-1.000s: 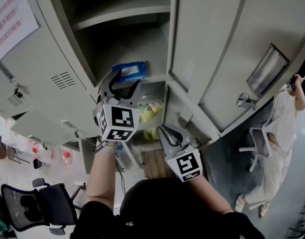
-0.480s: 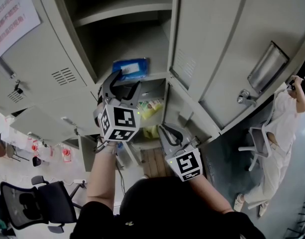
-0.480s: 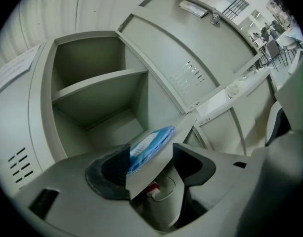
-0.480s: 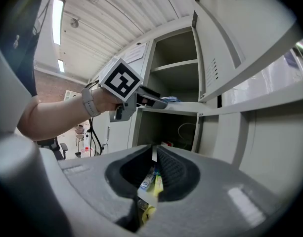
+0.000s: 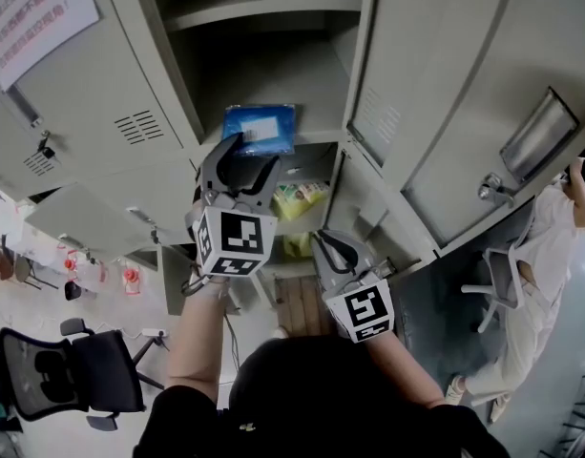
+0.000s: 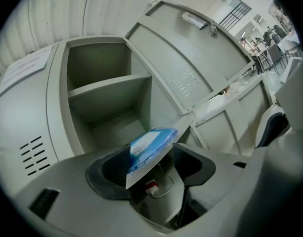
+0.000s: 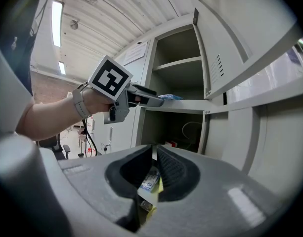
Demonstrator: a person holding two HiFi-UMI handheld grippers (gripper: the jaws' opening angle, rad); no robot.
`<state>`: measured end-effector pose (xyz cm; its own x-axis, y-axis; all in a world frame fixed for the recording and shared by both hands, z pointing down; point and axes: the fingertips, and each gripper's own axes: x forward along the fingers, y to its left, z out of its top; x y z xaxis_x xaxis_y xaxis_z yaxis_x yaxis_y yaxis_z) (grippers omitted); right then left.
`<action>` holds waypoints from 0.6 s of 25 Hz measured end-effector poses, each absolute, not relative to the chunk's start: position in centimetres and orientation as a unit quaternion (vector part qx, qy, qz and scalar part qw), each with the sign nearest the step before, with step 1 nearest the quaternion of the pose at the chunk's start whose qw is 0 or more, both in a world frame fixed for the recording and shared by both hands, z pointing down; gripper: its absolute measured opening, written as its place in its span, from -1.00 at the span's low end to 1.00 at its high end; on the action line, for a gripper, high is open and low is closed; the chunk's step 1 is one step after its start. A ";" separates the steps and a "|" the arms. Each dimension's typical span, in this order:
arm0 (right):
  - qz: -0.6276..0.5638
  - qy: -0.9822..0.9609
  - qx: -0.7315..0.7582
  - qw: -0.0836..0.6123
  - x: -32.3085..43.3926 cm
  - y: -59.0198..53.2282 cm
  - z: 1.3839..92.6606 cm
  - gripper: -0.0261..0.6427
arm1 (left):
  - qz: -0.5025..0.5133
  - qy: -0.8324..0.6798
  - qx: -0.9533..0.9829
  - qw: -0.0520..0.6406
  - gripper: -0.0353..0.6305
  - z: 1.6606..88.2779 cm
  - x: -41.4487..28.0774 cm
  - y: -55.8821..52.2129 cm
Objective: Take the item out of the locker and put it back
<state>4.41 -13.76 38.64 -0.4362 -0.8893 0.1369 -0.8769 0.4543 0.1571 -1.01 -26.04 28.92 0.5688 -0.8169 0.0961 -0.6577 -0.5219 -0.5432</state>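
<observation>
Head view: locker door (image 5: 435,113) hangs open beside the blue packet (image 5: 261,127).

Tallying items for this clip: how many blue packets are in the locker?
1. The blue packet lies at the front of the open upper compartment's floor, just ahead of the left claw, jaws apart. The lower compartment is partly hidden, so another could be there.

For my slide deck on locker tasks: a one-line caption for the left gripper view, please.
Left hand-held gripper, jaws open, faces a blue packet lying at the open locker's shelf edge.
</observation>
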 end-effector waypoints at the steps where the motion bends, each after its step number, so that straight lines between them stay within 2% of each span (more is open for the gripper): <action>1: -0.032 -0.848 0.520 0.099 4.2 -13.8 38.7 -0.85 | -0.174 0.431 -0.854 0.232 -0.09 29.1 -1.1 -26.1; 15: -0.027 -0.844 0.527 0.097 4.2 -13.8 39.0 -0.85 | -0.172 0.441 -0.846 0.246 -0.09 28.1 -0.7 -27.6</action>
